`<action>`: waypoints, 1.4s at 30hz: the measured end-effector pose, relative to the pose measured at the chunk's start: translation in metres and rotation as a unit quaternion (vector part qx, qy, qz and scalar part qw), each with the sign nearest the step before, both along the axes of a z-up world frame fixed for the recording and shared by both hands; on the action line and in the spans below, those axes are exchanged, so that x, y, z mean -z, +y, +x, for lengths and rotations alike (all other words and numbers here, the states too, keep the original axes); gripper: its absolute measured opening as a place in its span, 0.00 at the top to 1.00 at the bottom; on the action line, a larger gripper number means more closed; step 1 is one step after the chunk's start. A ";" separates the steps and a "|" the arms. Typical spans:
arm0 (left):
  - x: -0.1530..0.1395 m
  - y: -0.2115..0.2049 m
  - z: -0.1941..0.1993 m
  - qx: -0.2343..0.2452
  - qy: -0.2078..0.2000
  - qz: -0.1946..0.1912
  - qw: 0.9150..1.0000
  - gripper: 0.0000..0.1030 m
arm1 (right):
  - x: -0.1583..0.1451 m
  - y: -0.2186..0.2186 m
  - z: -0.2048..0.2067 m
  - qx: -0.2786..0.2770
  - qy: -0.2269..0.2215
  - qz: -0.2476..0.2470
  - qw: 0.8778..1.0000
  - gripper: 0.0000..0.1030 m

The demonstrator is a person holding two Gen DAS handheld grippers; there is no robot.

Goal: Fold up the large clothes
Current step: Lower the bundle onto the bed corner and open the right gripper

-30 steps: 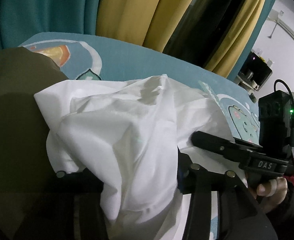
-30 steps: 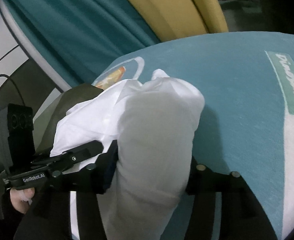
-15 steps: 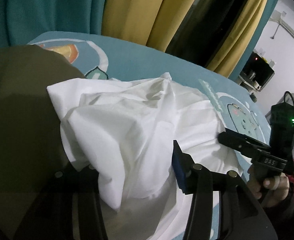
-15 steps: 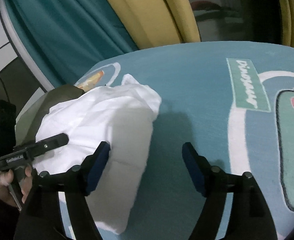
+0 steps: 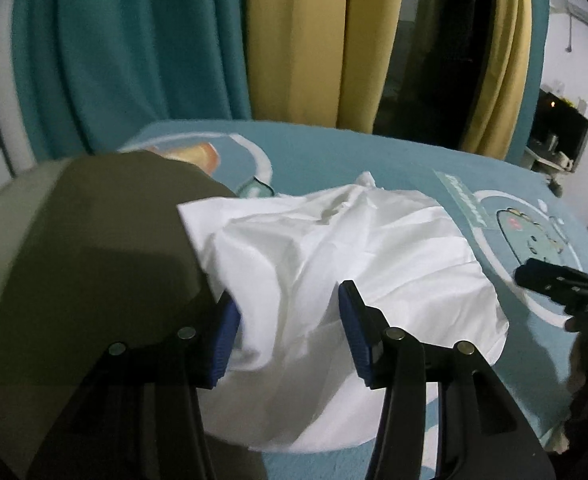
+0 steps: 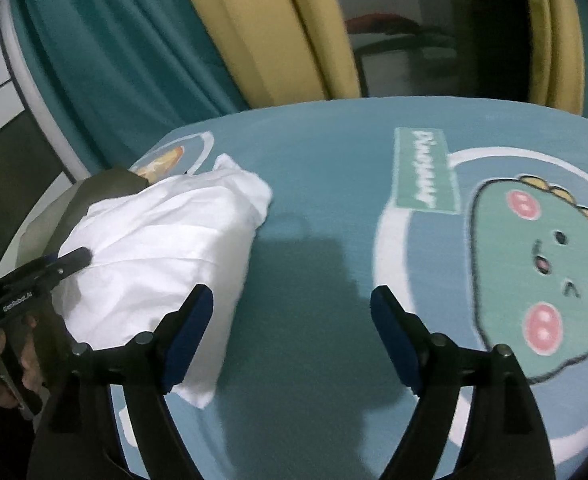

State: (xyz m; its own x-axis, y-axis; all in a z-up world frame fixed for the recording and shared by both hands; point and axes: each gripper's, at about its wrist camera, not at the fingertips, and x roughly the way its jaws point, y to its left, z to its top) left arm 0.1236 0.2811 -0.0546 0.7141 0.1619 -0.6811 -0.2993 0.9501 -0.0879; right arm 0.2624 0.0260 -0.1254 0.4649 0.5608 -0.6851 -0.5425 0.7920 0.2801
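Two grippers hover over a teal mat [image 6: 314, 168] with a dinosaur print [image 6: 542, 264]. At nine o'clock in the left wrist view lies an olive cloth [image 5: 93, 248]. Just right of it, partly overlapping it, sits the white garment [image 5: 334, 248], bunched in a loose heap at the centre. The left gripper [image 5: 289, 320] has its fingers apart, cloth lying between them but not pinched. In the right wrist view the garment [image 6: 165, 240] sits at nine o'clock. The right gripper [image 6: 294, 312], jaws opening, is over bare mat with nothing between them; its left finger [image 6: 189, 320] overlaps the garment's edge.
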 end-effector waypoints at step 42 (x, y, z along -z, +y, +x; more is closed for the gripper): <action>-0.053 -0.174 -0.039 0.069 -0.095 0.016 0.993 0.48 | -0.048 -0.204 -0.086 0.155 -0.093 -0.022 0.983 0.05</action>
State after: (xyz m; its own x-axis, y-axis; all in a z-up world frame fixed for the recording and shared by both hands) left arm 0.0848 0.1072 -0.0017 0.8464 0.0733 -0.5274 -0.1472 0.9841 -0.0996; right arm 0.1767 -0.1777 -0.0773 0.7289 0.3438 -0.5920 -0.3109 0.9367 0.1612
